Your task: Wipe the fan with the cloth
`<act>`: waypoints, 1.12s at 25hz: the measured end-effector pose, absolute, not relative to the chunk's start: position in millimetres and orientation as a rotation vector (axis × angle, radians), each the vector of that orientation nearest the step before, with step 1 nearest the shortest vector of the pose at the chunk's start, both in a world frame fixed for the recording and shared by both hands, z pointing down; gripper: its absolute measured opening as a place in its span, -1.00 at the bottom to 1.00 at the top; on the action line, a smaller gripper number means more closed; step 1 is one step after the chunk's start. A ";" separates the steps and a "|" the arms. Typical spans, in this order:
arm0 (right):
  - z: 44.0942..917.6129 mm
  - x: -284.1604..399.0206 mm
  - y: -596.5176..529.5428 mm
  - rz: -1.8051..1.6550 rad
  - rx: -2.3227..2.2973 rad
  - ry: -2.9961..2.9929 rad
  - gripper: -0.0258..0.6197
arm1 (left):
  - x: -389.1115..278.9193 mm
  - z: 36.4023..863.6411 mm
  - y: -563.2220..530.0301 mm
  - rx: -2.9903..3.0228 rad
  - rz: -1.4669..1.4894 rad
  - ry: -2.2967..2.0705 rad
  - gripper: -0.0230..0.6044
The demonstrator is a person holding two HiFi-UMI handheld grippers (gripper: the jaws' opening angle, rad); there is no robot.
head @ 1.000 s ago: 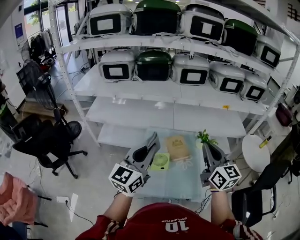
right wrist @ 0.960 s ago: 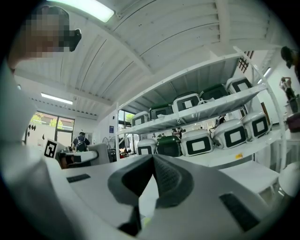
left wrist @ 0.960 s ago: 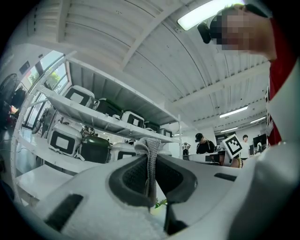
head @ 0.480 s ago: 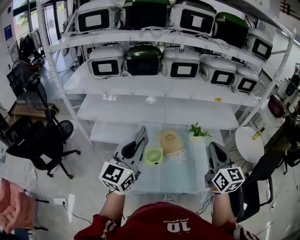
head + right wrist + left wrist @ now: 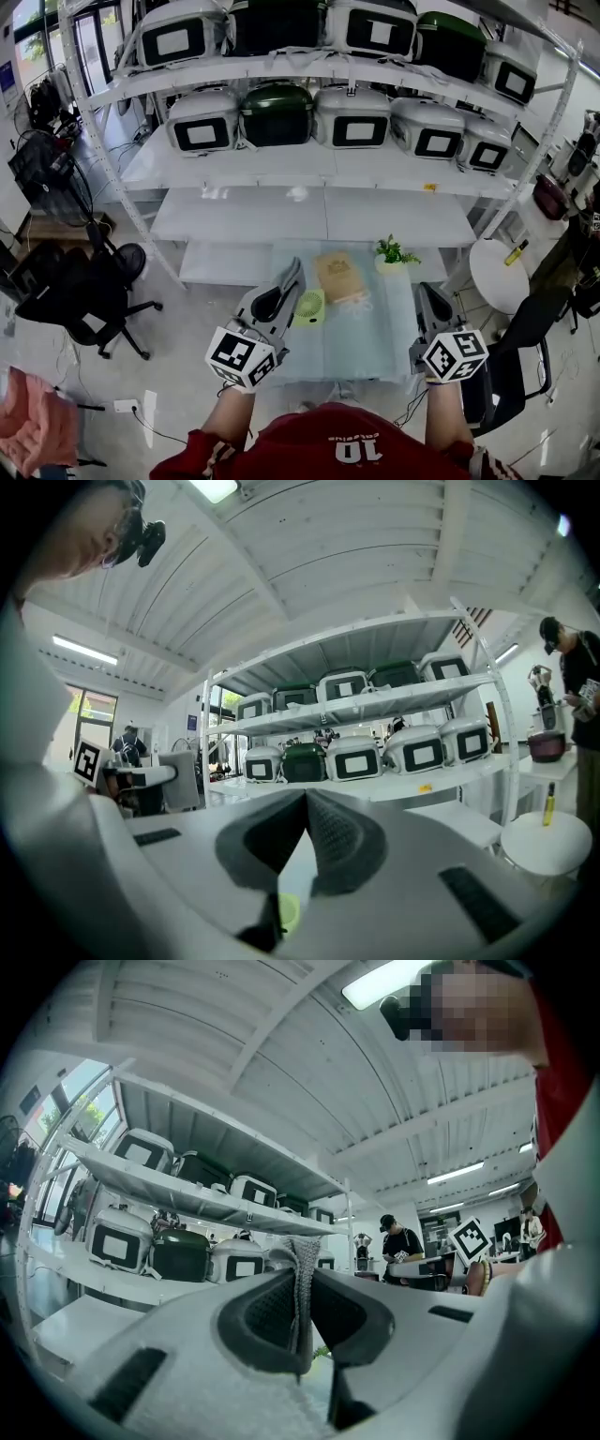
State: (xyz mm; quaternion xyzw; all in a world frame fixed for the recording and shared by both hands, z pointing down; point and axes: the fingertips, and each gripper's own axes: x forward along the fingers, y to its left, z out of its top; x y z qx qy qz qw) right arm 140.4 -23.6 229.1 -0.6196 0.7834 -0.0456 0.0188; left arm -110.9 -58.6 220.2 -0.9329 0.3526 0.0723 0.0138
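A small green fan lies on the glass table, beside a tan packet. My left gripper hangs just left of the fan, above the table's left edge. It is shut on a grey knitted cloth, which stands pinched between the jaws of my left gripper. My right gripper is over the table's right edge, apart from the fan. The jaws of my right gripper meet with nothing between them. A green bit of the fan shows below them.
A small potted plant stands at the table's far right corner. White shelving with several boxy appliances rises behind the table. Black office chairs stand to the left, and a round white stool and another dark chair to the right.
The head view has shifted, so the shelves and table sit differently in frame. Both grippers stay held over the table's near side, the right one a little further right of the fan.
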 end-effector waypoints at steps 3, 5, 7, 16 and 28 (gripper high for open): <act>228.9 140.9 -23.8 -0.157 -1.912 2.436 -0.91 | -107.4 222.6 -53.9 -2.922 0.226 1.091 -0.84; 228.8 139.5 -23.8 -0.157 -1.909 2.442 -0.91 | -106.8 223.1 -51.7 -2.934 0.236 1.087 -0.84; 229.0 136.1 -24.0 -0.156 -1.899 2.451 -0.91 | -107.7 222.9 -50.2 -2.937 0.243 1.091 -0.84; 230.8 130.8 -18.4 -0.153 -1.884 2.476 -0.91 | -106.2 222.9 -47.4 -2.935 0.241 1.087 -0.84; 232.7 137.6 -9.7 -0.170 -1.886 2.460 -0.92 | -102.0 220.5 -46.8 -2.937 0.250 1.081 -0.84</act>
